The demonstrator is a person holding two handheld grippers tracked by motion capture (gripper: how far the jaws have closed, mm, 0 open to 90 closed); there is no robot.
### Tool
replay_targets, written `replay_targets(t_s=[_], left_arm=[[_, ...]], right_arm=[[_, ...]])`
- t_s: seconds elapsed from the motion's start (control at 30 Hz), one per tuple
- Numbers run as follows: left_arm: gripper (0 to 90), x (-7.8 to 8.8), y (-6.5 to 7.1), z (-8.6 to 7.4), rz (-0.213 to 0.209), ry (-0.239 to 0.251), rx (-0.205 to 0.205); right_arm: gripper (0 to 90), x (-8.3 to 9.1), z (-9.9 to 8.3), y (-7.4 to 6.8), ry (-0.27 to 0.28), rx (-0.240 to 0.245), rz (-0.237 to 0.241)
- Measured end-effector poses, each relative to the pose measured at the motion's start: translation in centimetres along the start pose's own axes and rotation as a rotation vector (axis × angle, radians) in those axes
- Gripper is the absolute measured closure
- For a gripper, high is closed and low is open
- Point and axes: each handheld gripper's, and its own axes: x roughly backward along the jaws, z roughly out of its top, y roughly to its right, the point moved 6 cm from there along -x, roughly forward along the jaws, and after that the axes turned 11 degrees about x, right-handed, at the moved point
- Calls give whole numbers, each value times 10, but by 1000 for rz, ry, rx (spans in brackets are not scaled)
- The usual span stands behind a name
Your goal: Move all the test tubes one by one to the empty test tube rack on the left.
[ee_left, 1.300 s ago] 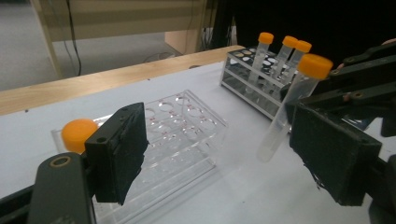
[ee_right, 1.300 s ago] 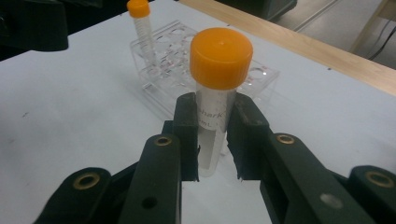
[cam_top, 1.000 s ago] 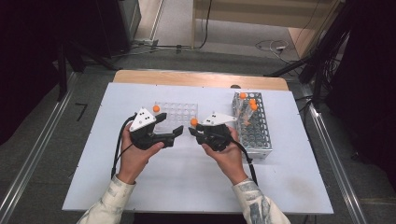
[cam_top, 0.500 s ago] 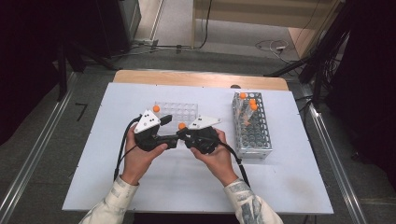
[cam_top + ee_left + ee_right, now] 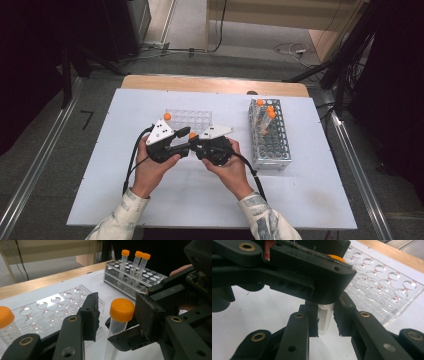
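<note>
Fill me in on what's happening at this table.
A person works two handheld grippers over a white table. The right gripper is clamped on an orange-capped tube. The left gripper has just been closing around the tube's cap, its pads not yet pressing. Three more tubes stand in the metal rack; a clear rack lies behind.

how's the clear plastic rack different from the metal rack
The clear plastic rack is see-through and low; the metal rack is grey, open-walled and taller. The clear plastic rack holds one orange-capped tube at its left end; the metal rack holds three at its far end. The clear plastic rack lies just beyond the claws, the metal rack off to the right. Both have rows of round holes and rest on the white table.
</note>
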Motion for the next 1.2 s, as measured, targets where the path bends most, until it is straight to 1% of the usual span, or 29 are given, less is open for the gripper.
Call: replay_targets(t_s=[0.17, 0.27, 0.33, 0.43, 0.57, 0.63, 0.7, 0.77, 0.83, 0.87, 0.9, 1.07, 1.1, 1.2], left_arm=[[576, -2, 1, -2, -4, -18, -6], [616, -2, 1, -2, -8, -20, -2], [657, -2, 2, -3, -18, -25, 0], [690, -2, 2, -3, -18, -27, -6], [703, -1, 1, -3, -15, -24, -8], [705, -1, 1, -3, -18, -26, 1], [706, -1, 1, -3, -17, -27, 4], [706, 0, 0, -2, -15, -20, 9], [707, 1, -3, 0, -10, -10, 19], [707, 2, -4, 2, -8, -5, 23], [707, 3, -5, 3, -4, -1, 31], [706, 9, -12, 13, 8, 27, 54], [707, 10, -15, 17, 13, 37, 61], [706, 11, -19, 23, 32, 39, 61]], right_arm=[[720, 0, 0, -1, -2, 1, 2], [720, 0, 0, -1, -2, 3, 0], [720, 0, 1, -1, -1, 4, 1], [720, 0, 0, -1, -8, 1, 1], [719, 0, 0, -1, -6, 2, 3], [704, 0, 0, -1, -3, 1, 4], [606, 0, 0, 0, 6, -23, 22], [484, 1, -1, 0, 19, -38, 33], [396, 3, -2, 0, 31, -51, 48], [347, 4, -3, 1, 35, -52, 51], [307, 5, -4, 2, 39, -65, 43], [273, 11, -12, 10, 52, -104, 34], [272, 12, -13, 11, 53, -105, 33], [272, 16, -14, 13, 64, -110, 28]])
